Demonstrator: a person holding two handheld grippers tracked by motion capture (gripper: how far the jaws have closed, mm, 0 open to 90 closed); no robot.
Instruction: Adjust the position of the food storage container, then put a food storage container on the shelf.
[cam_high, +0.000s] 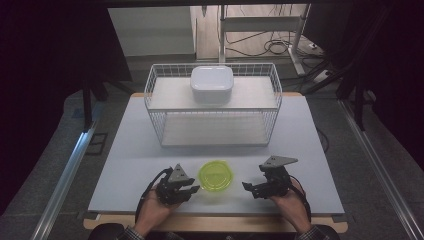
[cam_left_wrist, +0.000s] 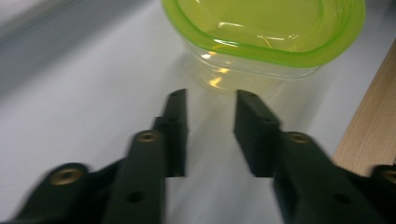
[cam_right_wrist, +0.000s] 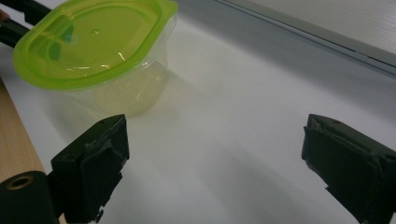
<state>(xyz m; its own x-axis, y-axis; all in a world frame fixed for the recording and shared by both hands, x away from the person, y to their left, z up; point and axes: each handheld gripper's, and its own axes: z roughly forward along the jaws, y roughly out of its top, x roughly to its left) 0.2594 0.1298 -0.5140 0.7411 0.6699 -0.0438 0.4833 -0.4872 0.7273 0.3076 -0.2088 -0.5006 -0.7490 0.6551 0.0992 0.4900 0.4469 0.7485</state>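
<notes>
High view: tub (cam_high: 215, 175) is flanked by left gripper (cam_high: 190, 188) and right gripper (cam_high: 248, 187), both held apart and empty, seemingly poised for a pickup.

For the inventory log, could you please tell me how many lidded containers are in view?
2. A green-lidded clear container sits on the table near its front edge, between the two tongs. A white lidded container rests on the wire rack's top shelf. Nothing appears hidden behind them.
</notes>
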